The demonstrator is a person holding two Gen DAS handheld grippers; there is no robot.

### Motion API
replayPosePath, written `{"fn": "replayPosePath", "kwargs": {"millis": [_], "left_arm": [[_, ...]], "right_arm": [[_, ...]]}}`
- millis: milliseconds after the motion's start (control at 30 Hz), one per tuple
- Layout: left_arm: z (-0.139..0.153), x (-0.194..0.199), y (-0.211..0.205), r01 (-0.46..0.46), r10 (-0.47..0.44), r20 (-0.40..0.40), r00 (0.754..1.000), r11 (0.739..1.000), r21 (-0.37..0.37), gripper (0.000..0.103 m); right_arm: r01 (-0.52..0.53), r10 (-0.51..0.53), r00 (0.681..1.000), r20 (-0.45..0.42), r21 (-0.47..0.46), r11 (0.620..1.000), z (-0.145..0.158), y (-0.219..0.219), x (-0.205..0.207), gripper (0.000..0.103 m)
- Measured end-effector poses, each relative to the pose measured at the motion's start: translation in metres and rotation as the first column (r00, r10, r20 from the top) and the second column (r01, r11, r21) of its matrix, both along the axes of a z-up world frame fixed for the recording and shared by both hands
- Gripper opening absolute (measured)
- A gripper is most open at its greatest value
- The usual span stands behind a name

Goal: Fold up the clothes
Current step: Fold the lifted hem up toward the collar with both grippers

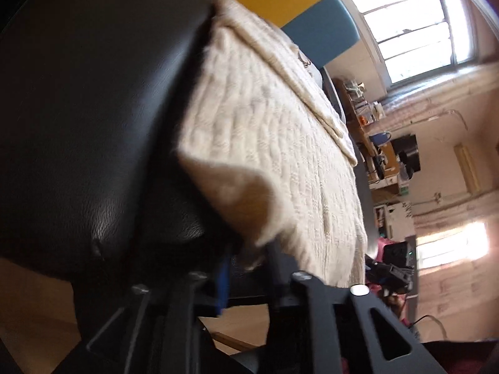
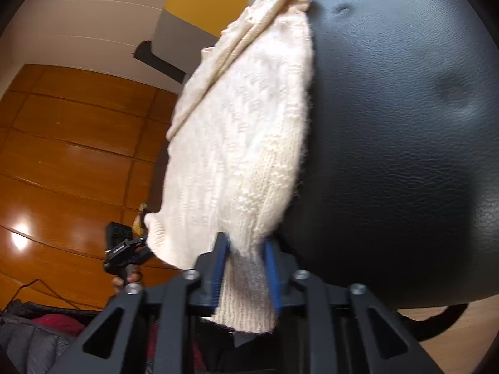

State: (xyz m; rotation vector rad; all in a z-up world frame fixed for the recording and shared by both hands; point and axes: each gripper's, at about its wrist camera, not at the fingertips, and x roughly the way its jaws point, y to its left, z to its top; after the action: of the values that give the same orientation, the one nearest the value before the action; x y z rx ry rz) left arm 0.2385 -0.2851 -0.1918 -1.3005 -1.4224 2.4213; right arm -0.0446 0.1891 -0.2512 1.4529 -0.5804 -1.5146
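A cream knitted sweater [image 1: 265,143] lies over a black leather cushion [image 1: 93,109]. My left gripper [image 1: 246,258] is shut on a corner of the sweater at its near edge, with the cloth bunched between the blue pads. In the right wrist view the same sweater [image 2: 237,143] hangs against the black cushion [image 2: 405,124]. My right gripper [image 2: 244,249] is shut on the sweater's lower edge, and a strip of knit hangs down between the blue pads [image 2: 218,268]. The other gripper shows small in each view, in the left wrist view [image 1: 393,268] and in the right wrist view [image 2: 124,252].
Yellow and blue panels [image 1: 296,0] stand behind the cushion. A cluttered desk [image 1: 374,143] and bright windows [image 1: 414,28] lie beyond. Wooden wall panels [image 2: 78,140] fill the left of the right wrist view. Dark and red garments [image 2: 46,330] lie low at the left.
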Motion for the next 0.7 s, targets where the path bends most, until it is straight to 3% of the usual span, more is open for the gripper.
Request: {"fn": "replayPosePath", "kwargs": {"millis": [100, 200, 333, 467, 633, 667, 700], "left_arm": [[-0.008, 0.008, -0.012, -0.038, 0.04, -0.014, 0.999, 0.99, 0.133, 0.036], [-0.002, 0.019, -0.016, -0.025, 0.03, -0.032, 0.999, 0.988, 0.156, 0.051], [-0.003, 0.031, -0.026, -0.032, 0.041, -0.045, 0.998, 0.982, 0.184, 0.072], [-0.007, 0.02, -0.03, -0.047, 0.055, -0.036, 0.998, 0.98, 0.193, 0.072], [0.002, 0.006, -0.029, -0.021, 0.023, -0.018, 1.0, 0.994, 0.109, 0.071], [0.003, 0.007, -0.029, -0.023, 0.023, -0.006, 1.0, 0.996, 0.084, 0.067], [0.005, 0.005, -0.027, -0.013, 0.013, 0.011, 1.0, 0.999, 0.034, 0.044]], "right_arm": [[0.012, -0.011, 1.0, 0.028, -0.032, 0.999, -0.001, -0.001, 0.0, 0.03], [0.015, -0.013, 0.999, 0.048, -0.043, 0.999, -0.003, -0.001, -0.001, 0.037], [0.019, -0.015, 0.997, 0.075, -0.057, 0.998, -0.005, 0.0, -0.002, 0.037], [0.024, -0.016, 0.995, 0.101, -0.072, 0.997, -0.007, 0.0, -0.003, 0.038], [0.017, -0.008, 0.991, 0.135, -0.062, 0.998, -0.008, -0.005, -0.004, 0.038], [-0.002, 0.007, 0.996, 0.089, -0.047, 0.999, -0.004, -0.008, -0.002, 0.038], [-0.021, 0.022, 0.999, 0.042, -0.03, 0.999, 0.0, -0.011, 0.0, 0.038]]}}
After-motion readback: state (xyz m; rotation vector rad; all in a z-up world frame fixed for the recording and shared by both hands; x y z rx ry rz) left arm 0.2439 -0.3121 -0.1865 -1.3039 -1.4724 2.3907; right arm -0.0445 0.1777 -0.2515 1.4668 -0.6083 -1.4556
